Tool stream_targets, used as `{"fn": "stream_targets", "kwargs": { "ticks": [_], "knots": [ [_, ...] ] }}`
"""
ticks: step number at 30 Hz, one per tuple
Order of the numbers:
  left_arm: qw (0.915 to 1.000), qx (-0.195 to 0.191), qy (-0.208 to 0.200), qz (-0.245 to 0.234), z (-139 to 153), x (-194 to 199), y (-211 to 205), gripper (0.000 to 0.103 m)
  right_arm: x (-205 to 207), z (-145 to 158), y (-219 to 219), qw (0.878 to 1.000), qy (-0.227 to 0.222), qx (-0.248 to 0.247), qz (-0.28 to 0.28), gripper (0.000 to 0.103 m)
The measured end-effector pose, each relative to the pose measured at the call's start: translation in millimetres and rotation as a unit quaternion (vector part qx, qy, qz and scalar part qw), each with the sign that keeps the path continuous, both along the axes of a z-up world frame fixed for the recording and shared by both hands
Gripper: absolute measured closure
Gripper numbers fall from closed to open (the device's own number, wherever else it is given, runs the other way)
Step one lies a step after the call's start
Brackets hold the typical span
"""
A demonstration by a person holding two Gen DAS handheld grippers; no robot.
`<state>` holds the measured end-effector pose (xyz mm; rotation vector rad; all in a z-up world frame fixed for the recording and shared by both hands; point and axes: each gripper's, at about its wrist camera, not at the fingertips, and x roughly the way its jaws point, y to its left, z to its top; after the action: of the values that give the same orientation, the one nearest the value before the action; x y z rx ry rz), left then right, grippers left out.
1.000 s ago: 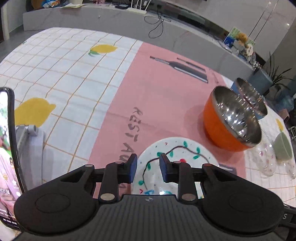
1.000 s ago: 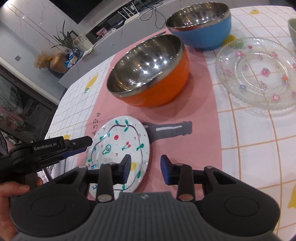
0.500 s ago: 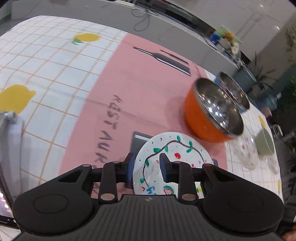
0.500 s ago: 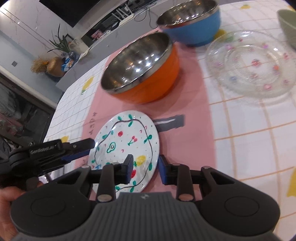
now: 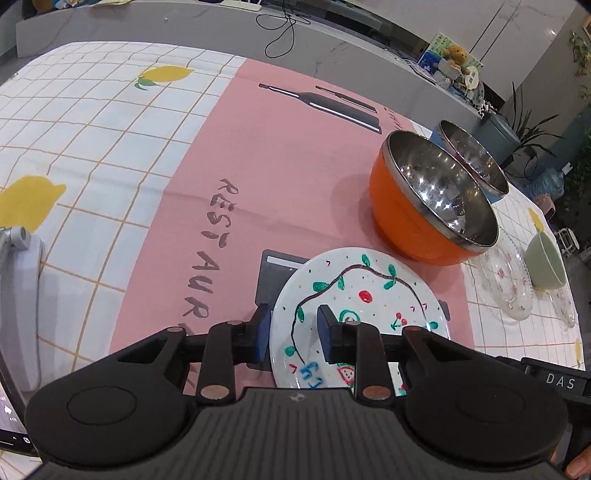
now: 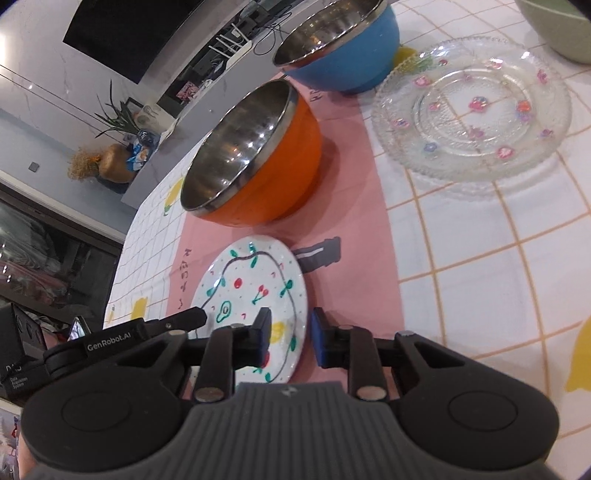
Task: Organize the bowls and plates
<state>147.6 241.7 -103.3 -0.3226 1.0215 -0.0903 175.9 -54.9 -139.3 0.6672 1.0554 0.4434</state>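
Observation:
A white plate painted with cherries and green leaves [image 5: 369,306] [image 6: 255,284] lies on the pink runner. My left gripper [image 5: 293,334] straddles the plate's left rim, its jaws closing a little, with gaps still showing at the pads. My right gripper [image 6: 291,334] straddles the opposite rim, one pad over the plate and one beside it, its jaws closing and not pressing. The left gripper's fingertip [image 6: 195,317] shows at the plate's left edge. Behind the plate stand an orange steel-lined bowl [image 5: 406,221] [image 6: 288,166] and a blue one [image 5: 476,158] [image 6: 354,48].
A clear glass plate with pink flowers [image 6: 472,118] [image 5: 506,288] lies to the right, and a pale green bowl [image 5: 546,262] [image 6: 561,33] stands beyond it. A phone on a white stand [image 5: 22,288] is at the table's left. A grey counter [image 5: 184,26] runs behind.
The right gripper has edged in over the plate's rim and its jaws have narrowed around it. The left gripper has stayed at the other rim, its jaws slightly narrower.

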Motion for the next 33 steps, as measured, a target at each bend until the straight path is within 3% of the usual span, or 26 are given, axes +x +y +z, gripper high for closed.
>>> {"fn": "stream_targets", "kwargs": {
  "ticks": [2,8,18,33],
  "knots": [
    [1.0,0.008,-0.002,-0.002,1,0,-3,0.075,-1,0,2,1.0,-0.007,-0.02,0.002,0.097],
    [0.9999,0.011,-0.003,-0.001,1,-2,-4,0.08,-2,-3,-3,1.0,-0.005,-0.013,-0.005,0.098],
    [0.9985,-0.046,-0.025,0.013,8,-18,-15,0.081,-7,8,-25,1.0,-0.012,-0.005,-0.013,0.098],
    [0.9934,-0.091,-0.062,-0.031,21,-58,-108,0.081,-56,29,-126,0.999,-0.028,-0.015,-0.041,0.098]
  ]
}}
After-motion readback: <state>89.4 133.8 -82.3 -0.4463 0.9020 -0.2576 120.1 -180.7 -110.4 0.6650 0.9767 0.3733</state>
